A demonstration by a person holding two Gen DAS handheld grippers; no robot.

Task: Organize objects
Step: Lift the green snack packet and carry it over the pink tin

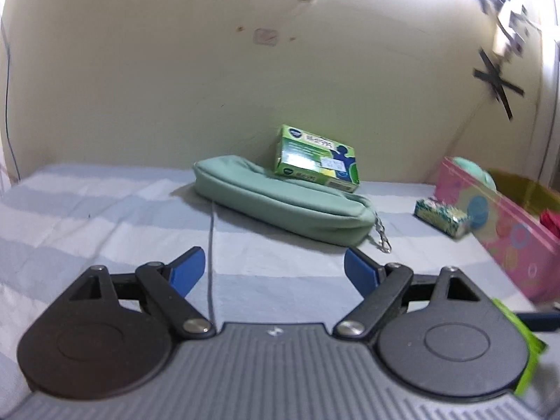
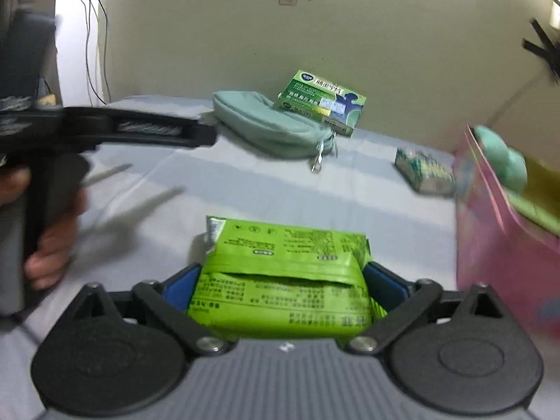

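Cream wall [image 1: 175, 70], perhaps striped bedsheet [image 1: 87, 210].

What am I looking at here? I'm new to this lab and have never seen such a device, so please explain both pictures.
There is no robot. A person holds a hand-held two-finger gripper in each hand, and each gripper carries a fisheye camera looking forward along its blue-padded fingers.

The left camera shows the left gripper, open with nothing between its fingers.

The right camera shows the right gripper with a bright green packet between its pads, apparently gripped. At the left edge you see the person's hand holding the other gripper.

On the striped bed sheet lie a pale green zip pouch, a green medicine box leaning on it, and a small patterned packet. A pink box stands at the right.
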